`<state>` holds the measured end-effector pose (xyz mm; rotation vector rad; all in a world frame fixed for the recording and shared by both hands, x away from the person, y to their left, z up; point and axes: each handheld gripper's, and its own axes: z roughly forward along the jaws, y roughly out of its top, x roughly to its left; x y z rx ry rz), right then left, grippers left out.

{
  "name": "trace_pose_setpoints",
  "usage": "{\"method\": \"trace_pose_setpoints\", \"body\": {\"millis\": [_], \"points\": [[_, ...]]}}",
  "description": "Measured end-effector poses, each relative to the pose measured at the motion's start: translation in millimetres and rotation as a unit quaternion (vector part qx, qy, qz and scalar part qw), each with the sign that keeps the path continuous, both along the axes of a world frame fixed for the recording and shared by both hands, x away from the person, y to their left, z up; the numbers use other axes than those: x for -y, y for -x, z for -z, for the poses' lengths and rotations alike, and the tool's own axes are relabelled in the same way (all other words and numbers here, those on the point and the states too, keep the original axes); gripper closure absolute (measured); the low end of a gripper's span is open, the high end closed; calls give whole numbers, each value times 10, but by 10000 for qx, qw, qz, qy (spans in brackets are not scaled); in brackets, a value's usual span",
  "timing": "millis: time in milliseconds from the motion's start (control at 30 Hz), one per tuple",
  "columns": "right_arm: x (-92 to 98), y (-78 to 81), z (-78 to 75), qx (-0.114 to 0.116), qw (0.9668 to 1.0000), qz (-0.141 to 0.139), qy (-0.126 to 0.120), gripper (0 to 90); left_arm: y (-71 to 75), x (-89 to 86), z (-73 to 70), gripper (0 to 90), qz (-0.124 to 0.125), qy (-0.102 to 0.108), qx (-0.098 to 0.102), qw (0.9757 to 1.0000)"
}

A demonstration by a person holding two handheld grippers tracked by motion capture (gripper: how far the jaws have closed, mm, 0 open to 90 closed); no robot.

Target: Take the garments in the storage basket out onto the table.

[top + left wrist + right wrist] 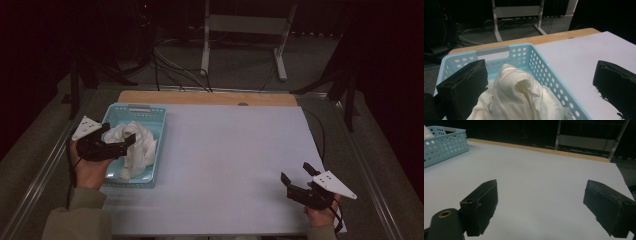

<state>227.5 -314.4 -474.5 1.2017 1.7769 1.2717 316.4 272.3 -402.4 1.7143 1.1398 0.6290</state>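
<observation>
The left gripper (pixel 120 142) was held near the tabletop's left edge, pointing right, its jaws spread wide. The right gripper (pixel 295 175) sat low near the front right corner, pointing up-left, jaws likewise apart. Both forearms entered from the front edge.

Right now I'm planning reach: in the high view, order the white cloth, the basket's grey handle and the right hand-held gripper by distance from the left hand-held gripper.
1. Crumpled white cloth, beside it
2. Grey handle, basket's far end
3. Right hand-held gripper, across table
</observation>
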Motion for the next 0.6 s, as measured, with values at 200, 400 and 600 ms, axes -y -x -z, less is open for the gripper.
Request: {"method": "trace_pose_setpoints", "body": {"millis": [200,400,600], "points": [[1,-1,0,1,10000,-9,2,125,-79,22,-1,3,22,-147,-74,9999],[3,-1,-1,11,10000,-5,0,124,-146,30,33,3,39,-236,-193,9995],[0,-1,0,11,10000,-3,6,124,-215,37,80,2,13,-320,-310,9990]]}}
